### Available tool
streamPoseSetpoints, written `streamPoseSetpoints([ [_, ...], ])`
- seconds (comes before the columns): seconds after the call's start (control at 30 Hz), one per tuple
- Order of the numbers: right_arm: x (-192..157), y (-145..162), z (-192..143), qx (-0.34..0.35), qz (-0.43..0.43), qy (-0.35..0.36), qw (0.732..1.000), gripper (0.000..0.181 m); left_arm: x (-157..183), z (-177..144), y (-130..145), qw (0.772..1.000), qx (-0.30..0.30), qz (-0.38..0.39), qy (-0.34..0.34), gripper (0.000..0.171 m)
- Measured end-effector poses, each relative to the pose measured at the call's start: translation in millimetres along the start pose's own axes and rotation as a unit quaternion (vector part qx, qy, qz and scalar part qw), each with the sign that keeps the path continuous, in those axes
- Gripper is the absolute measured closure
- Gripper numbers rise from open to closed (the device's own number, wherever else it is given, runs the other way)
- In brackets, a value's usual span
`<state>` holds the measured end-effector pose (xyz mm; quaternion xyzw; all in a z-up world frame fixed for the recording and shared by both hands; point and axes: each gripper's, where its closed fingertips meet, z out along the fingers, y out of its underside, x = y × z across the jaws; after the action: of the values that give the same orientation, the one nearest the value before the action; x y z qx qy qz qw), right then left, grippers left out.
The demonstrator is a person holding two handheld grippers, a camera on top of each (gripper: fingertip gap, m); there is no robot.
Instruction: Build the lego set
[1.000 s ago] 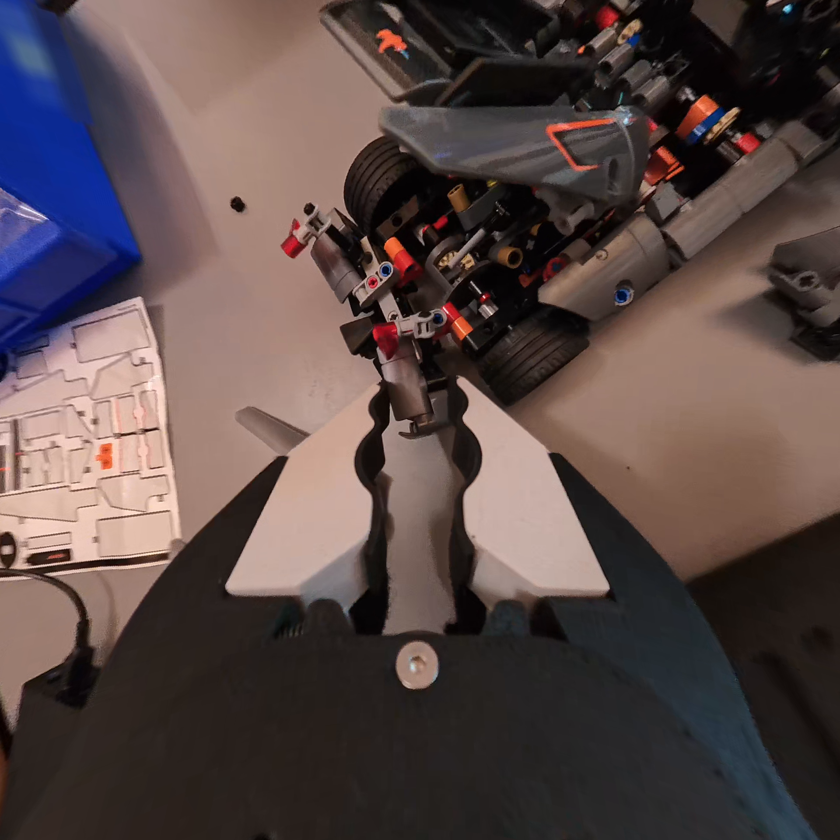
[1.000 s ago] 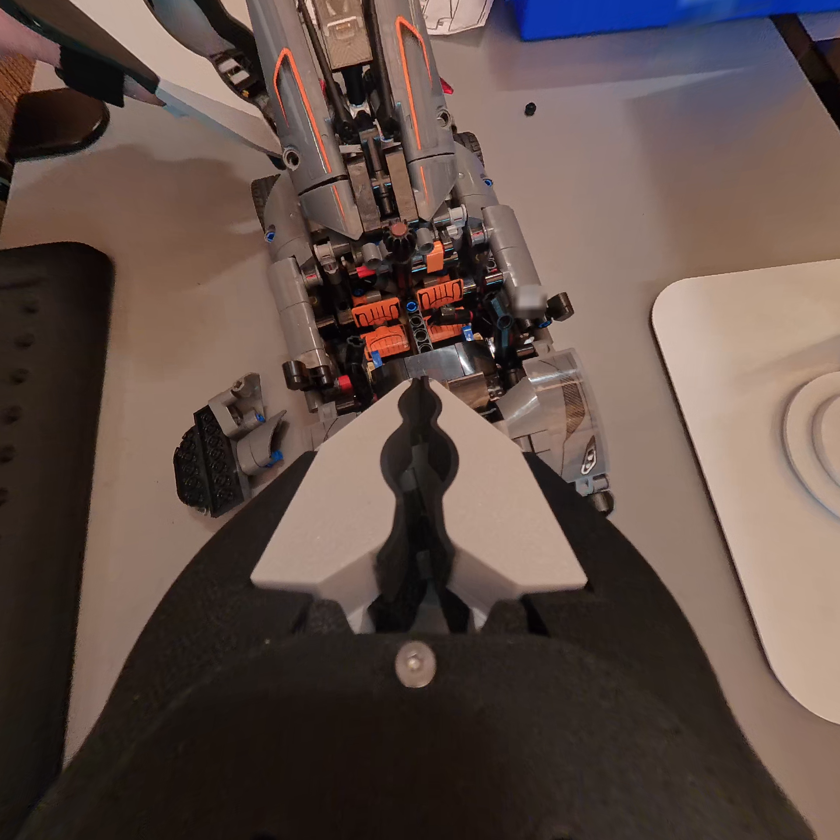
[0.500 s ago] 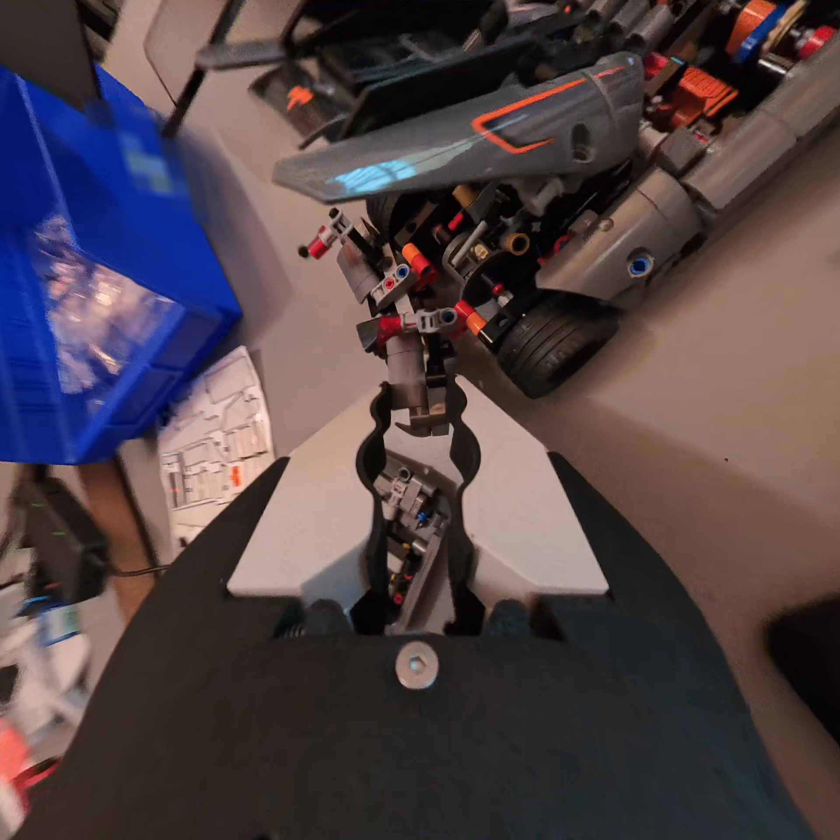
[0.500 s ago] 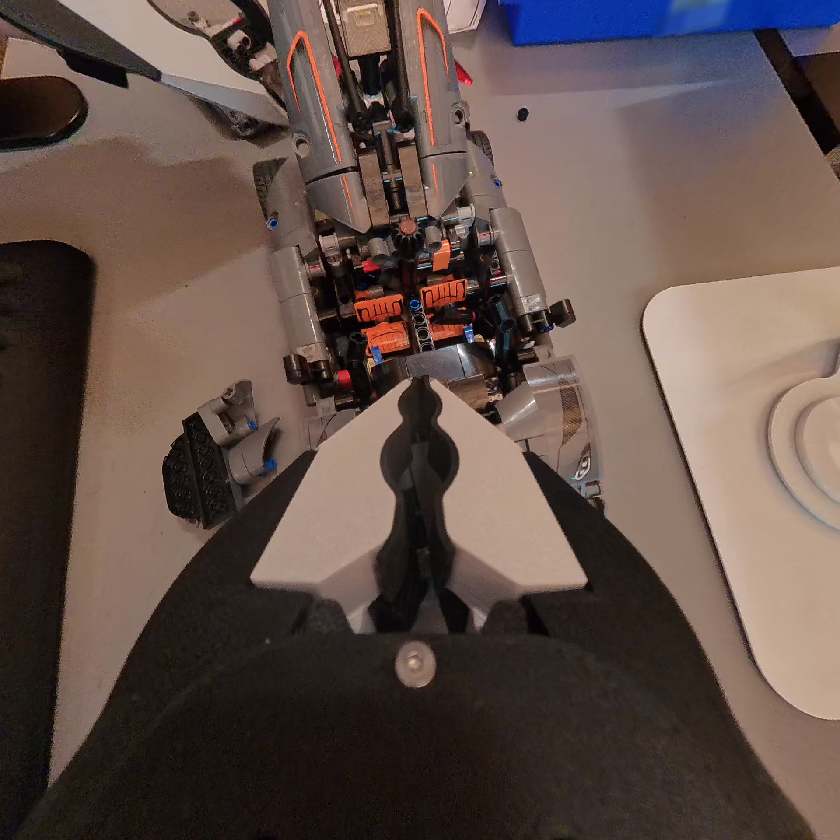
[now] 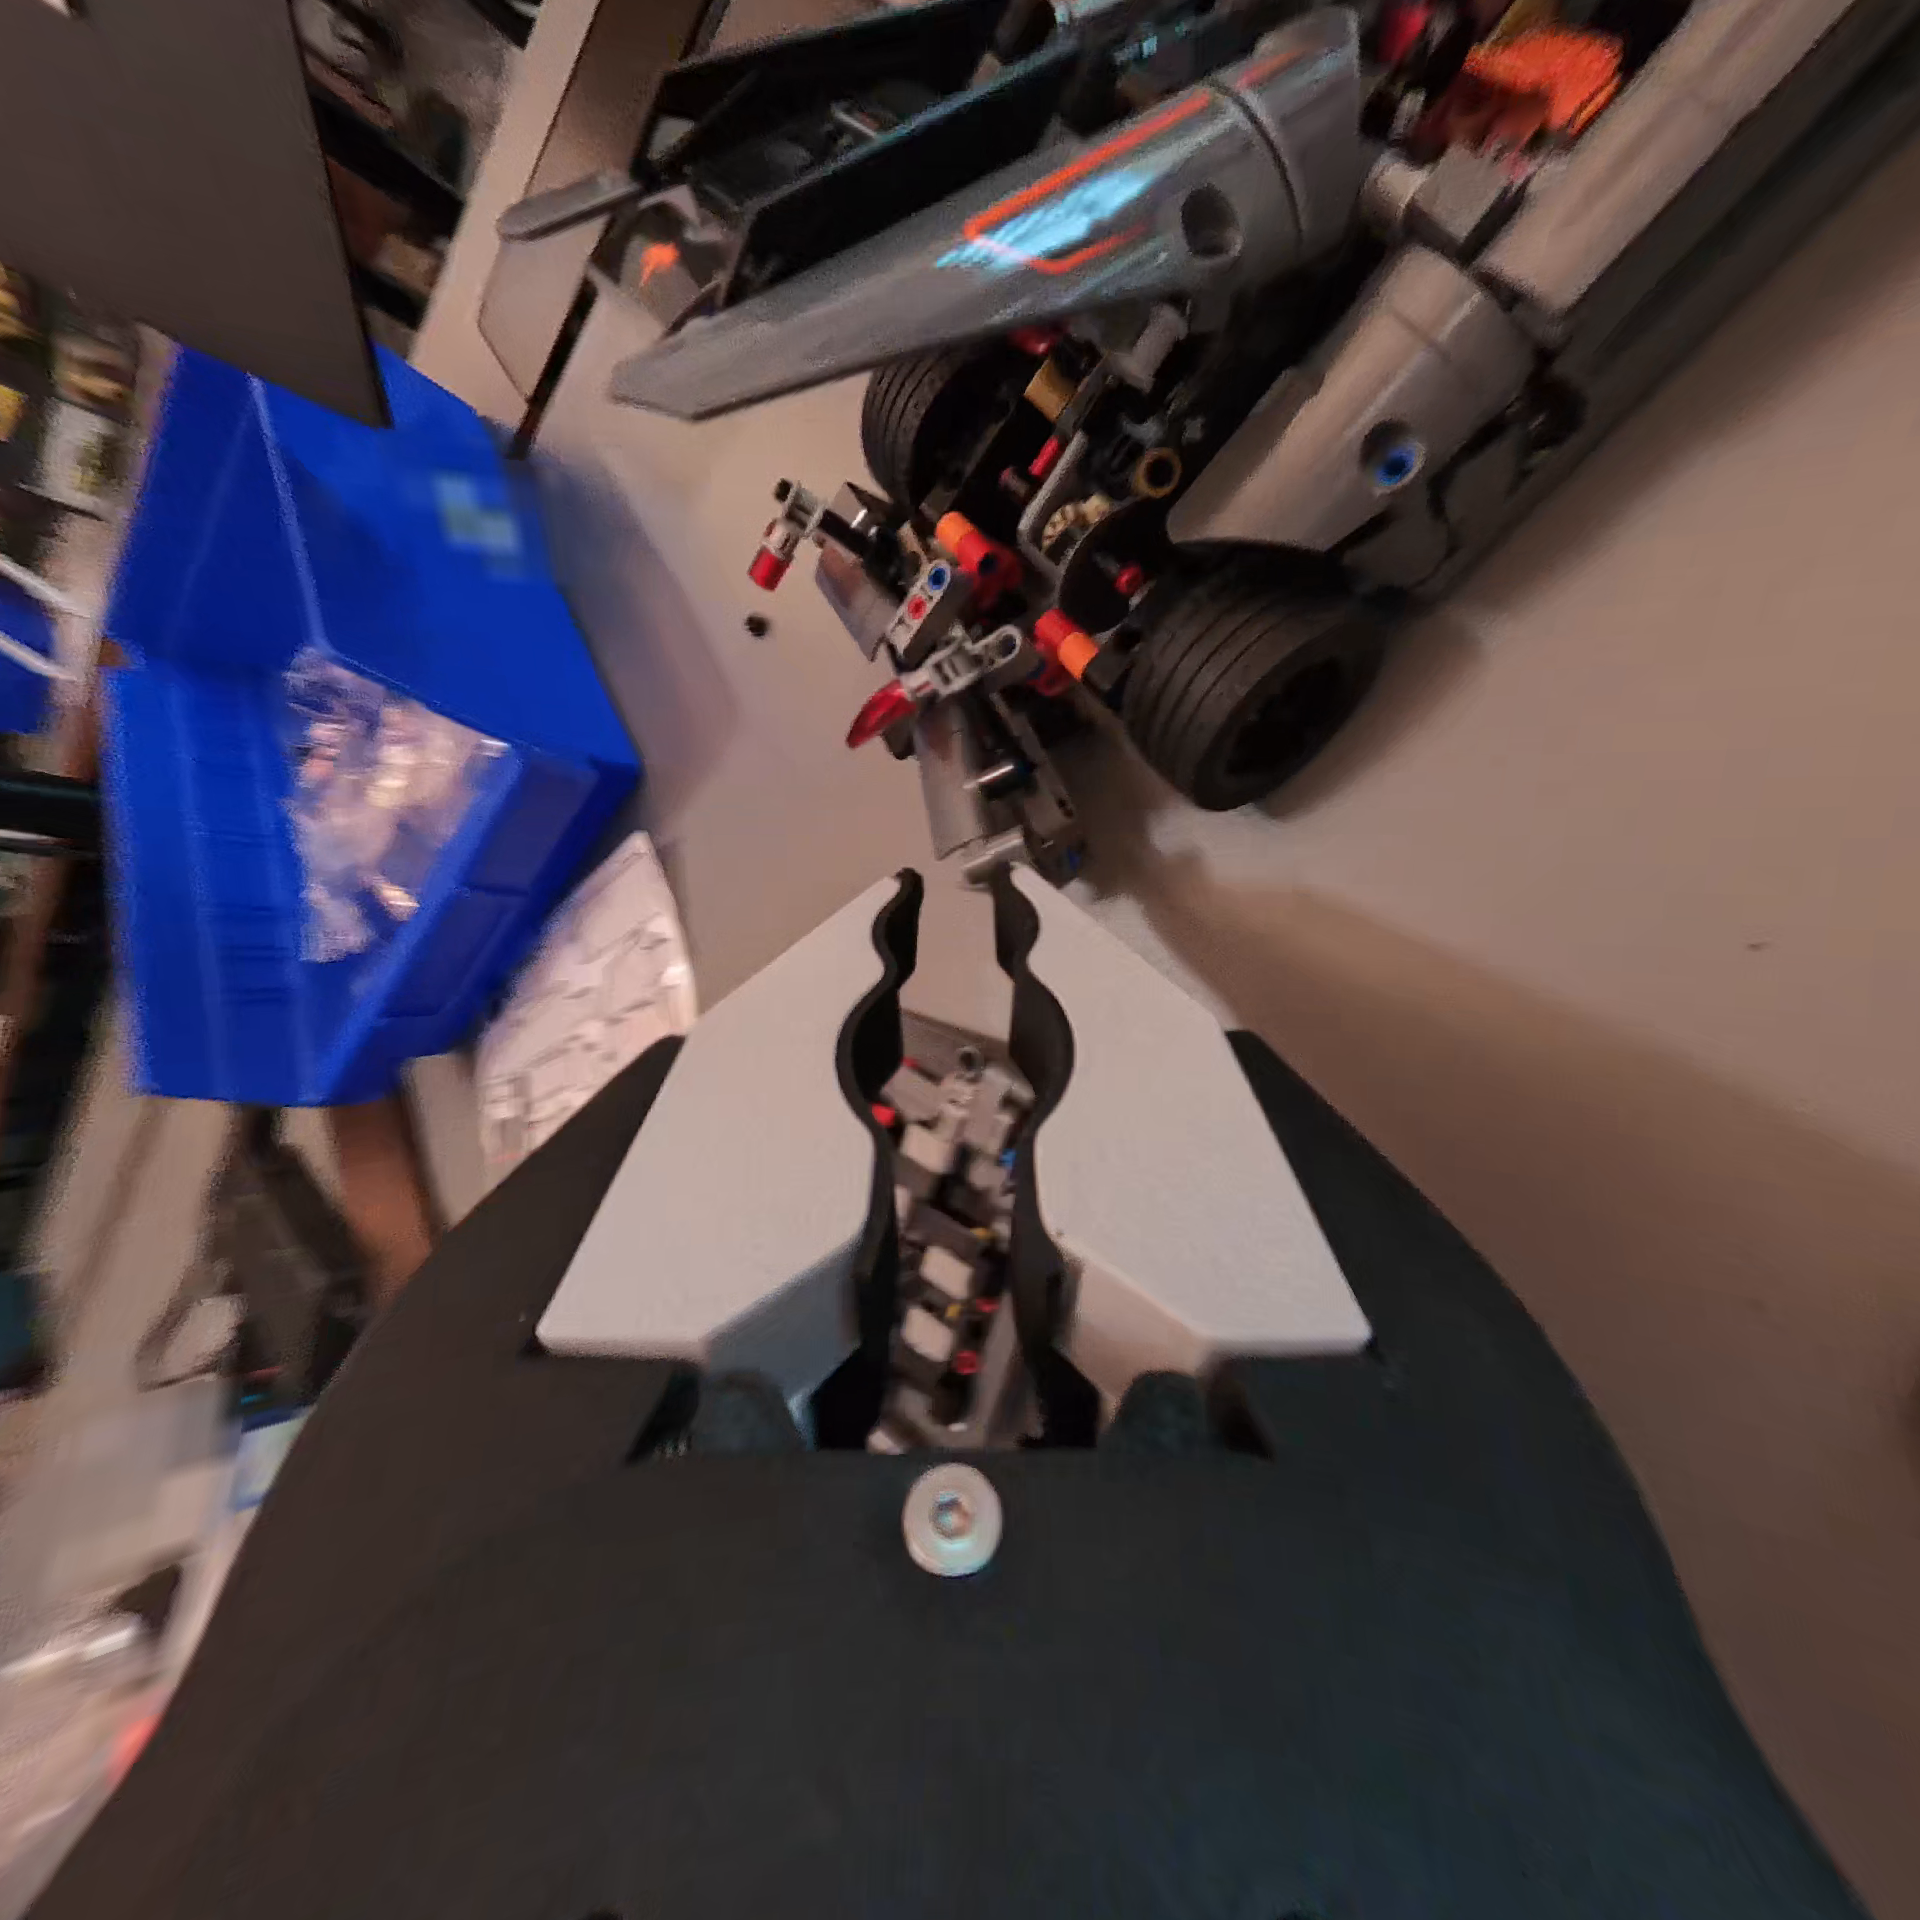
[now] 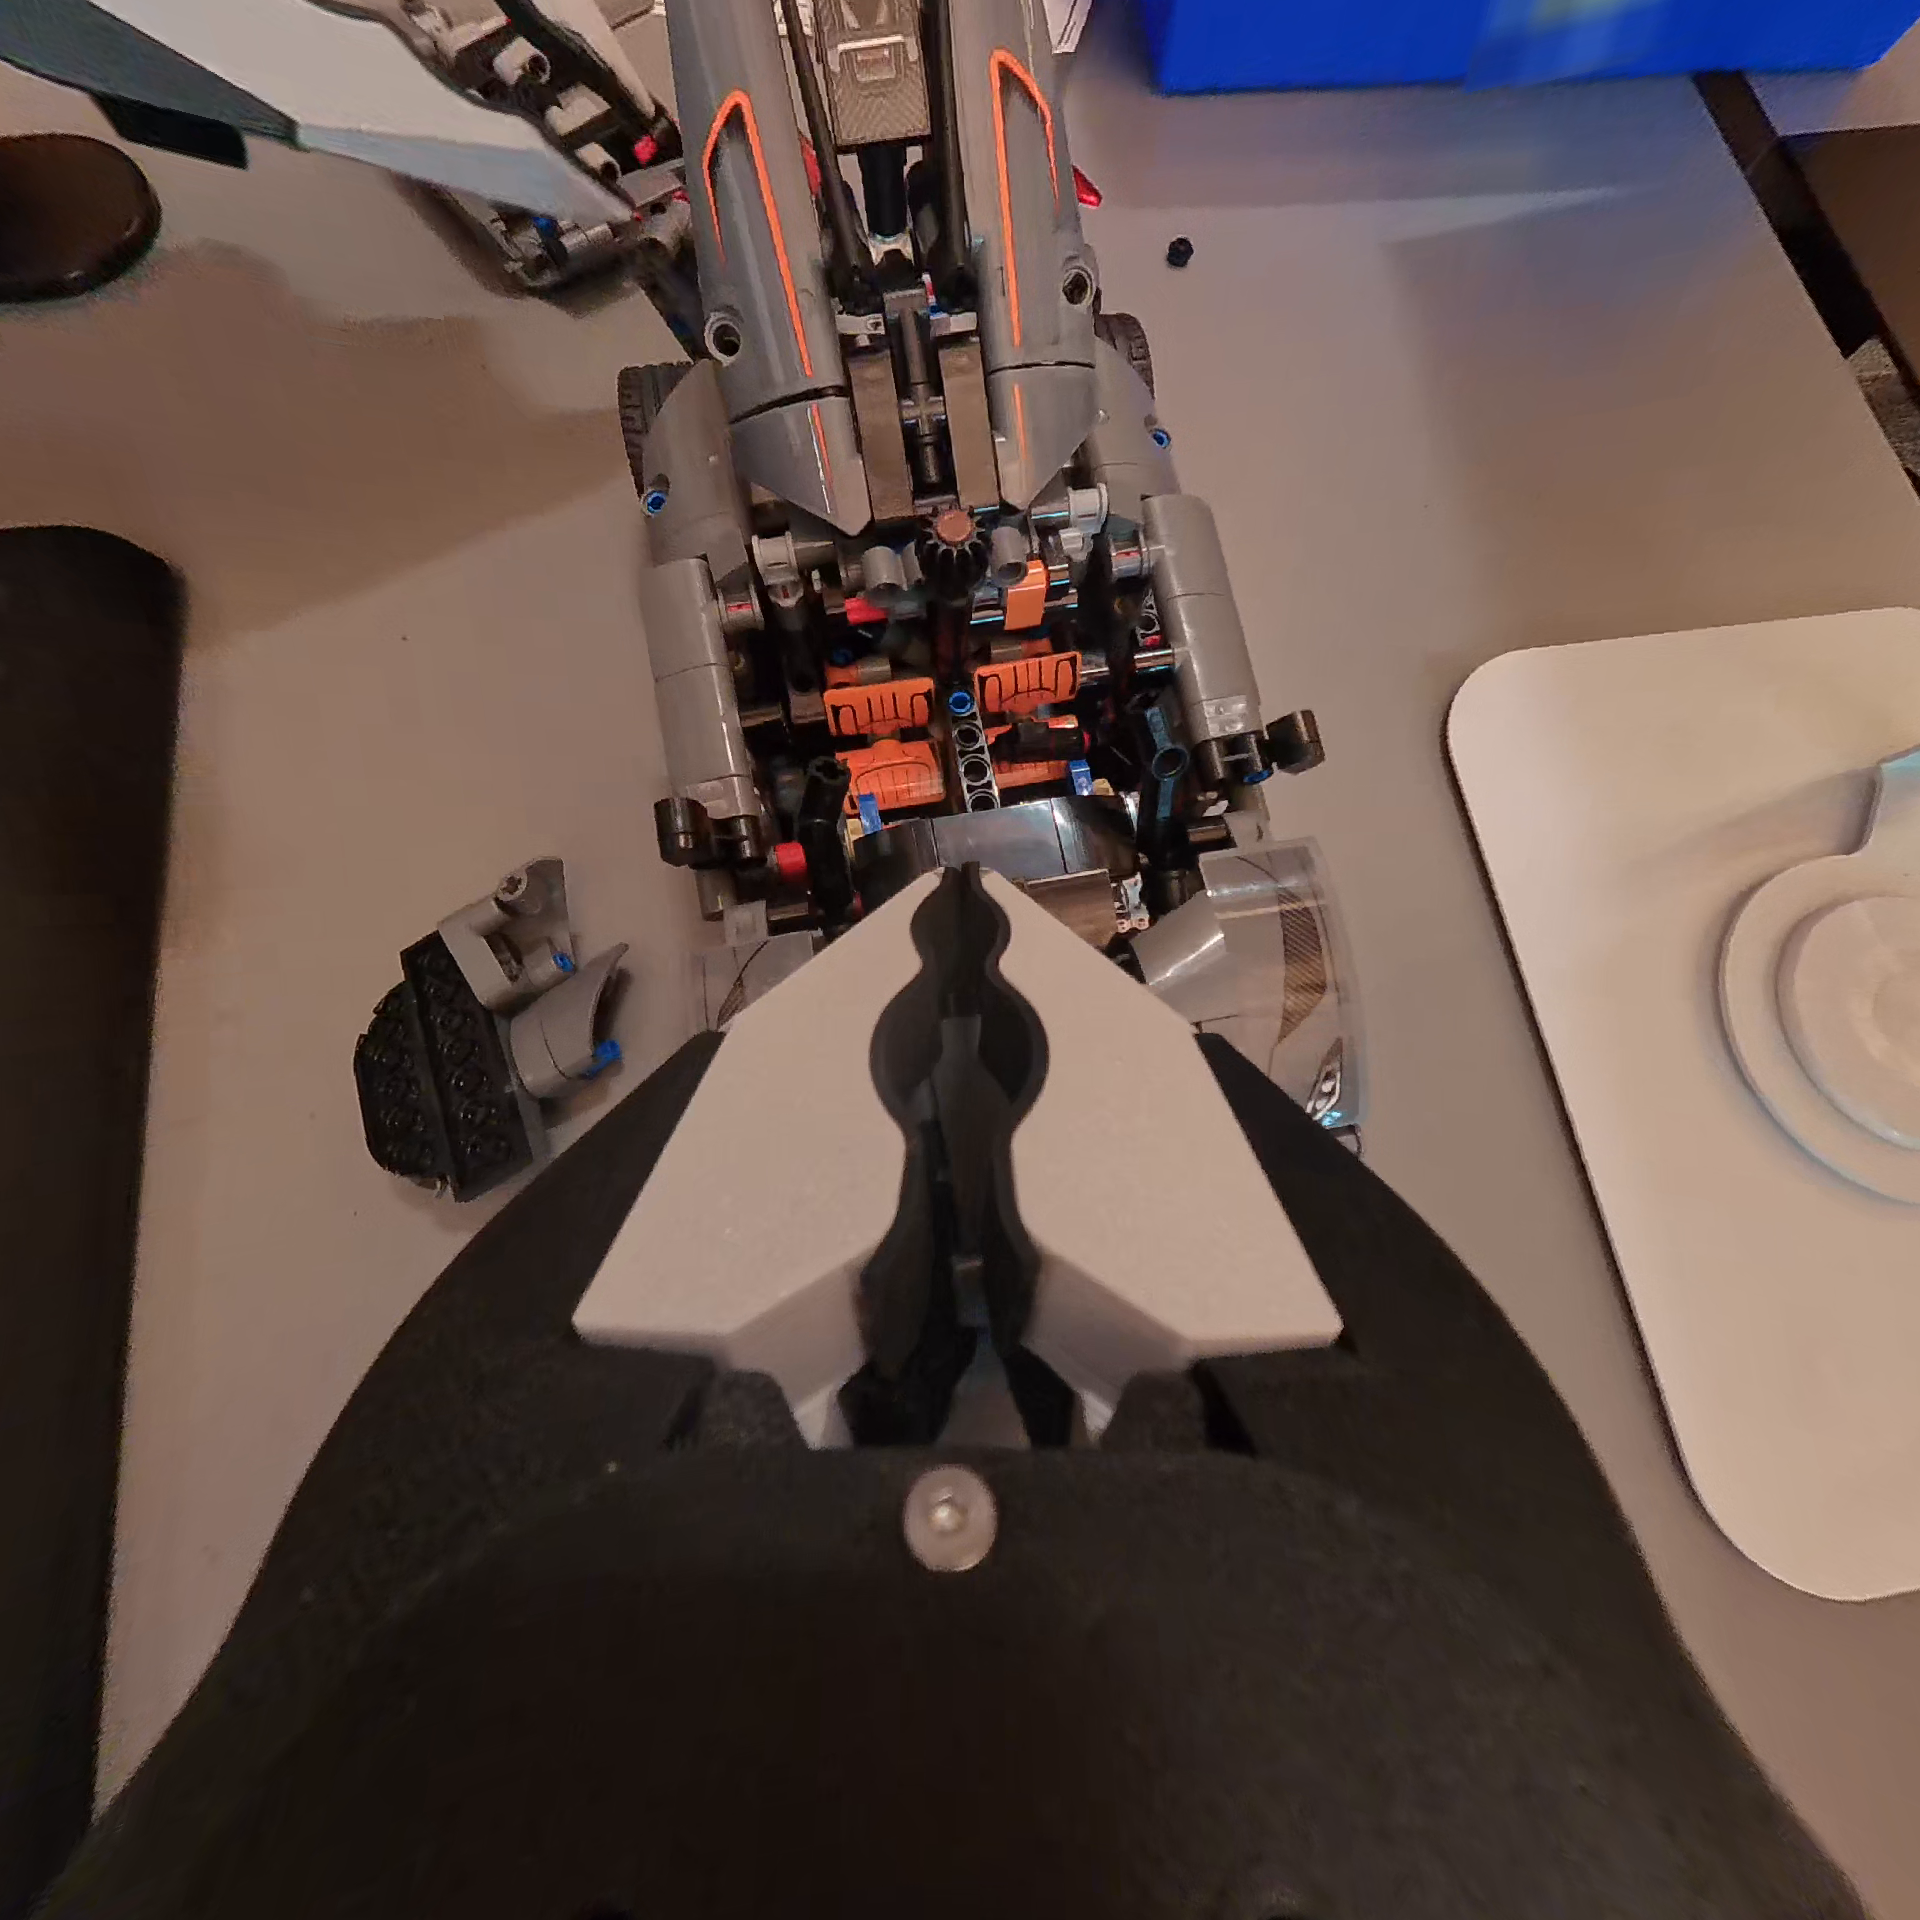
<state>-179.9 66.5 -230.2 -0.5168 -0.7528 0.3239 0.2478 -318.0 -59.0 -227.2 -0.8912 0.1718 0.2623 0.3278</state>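
Jaws: on my left gripper (image 5: 954, 891) they stand narrowly parted, a grey sub-assembly (image 5: 954, 1226) lying in the channel between them; I judge it held, though motion blur leaves the contact unclear. On my right gripper (image 6: 964, 881) they are nearly closed, tips almost meeting on a dark part of the car (image 6: 935, 644) at its near end; the part itself is too shadowed to identify.

Task object: the car rests on the grey surface (image 6: 1351, 436), part-built, seats and gears exposed. In the left wrist view its wheel (image 5: 1252, 707) and a cluster of red, grey and orange connectors (image 5: 940, 665) lie just beyond the left tips.

Step, as I judge it: the right gripper steadies the car while the left brings the sub-assembly to that cluster. The next move calls for aligning pins with holes before pressing, and a firm brace against the push.

Loose items: a black-and-grey module (image 6: 468, 1049) beside the car, a small black pin (image 6: 1177, 250), a blue bin (image 5: 332, 748).

Obscured: the left wrist view is smeared; the sub-assembly's lower end is hidden by the gripper body, and the car is cut off at the frame edges.
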Motion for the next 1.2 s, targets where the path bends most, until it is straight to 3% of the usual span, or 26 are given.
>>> streamPoseSetpoints([
  [0.1,-0.1,-0.3,-0.1,0.000,-0.003,0.001,1.000,0.181,8.8,3.4,-0.3,0.993,0.022,-0.097,0.060,0.124],
  [0.2,-0.1,-0.3,-0.3,0.002,0.000,-0.001,1.000,0.181,15.5,18.6,7.6,0.988,0.002,-0.125,0.088,0.110],
  [0.37,-0.1,-0.3,-0.5,0.004,0.002,-0.002,1.000,0.181,19.8,44.5,8.4,0.981,0.000,-0.162,0.108,0.142],
  [0.47,-0.1,-0.7,-0.2,0.006,0.005,-0.006,1.000,0.181,16.3,48.2,6.7,0.979,0.013,-0.174,0.103,0.150],
  [0.63,0.1,-1.9,-0.1,0.014,0.013,-0.016,1.000,0.181,-1.0,40.1,4.4,0.996,-0.010,-0.094,0.005,0.152],
  [0.8,0.5,-3.7,-1.4,0.021,0.015,-0.016,1.000,0.181,-21.2,25.6,-5.5,0.996,-0.032,0.004,-0.081,0.151],
  [1.03,0.6,-15.8,-13.2,0.031,-0.006,0.013,0.999,0.181,-28.0,2.7,-21.6,0.998,-0.016,-0.028,-0.051,0.152],
  [1.2,-28.0,-54.6,-45.2,0.088,-0.074,0.030,0.993,0.159,-37.3,-16.8,-44.5,0.998,-0.006,-0.030,-0.049,0.152],
])
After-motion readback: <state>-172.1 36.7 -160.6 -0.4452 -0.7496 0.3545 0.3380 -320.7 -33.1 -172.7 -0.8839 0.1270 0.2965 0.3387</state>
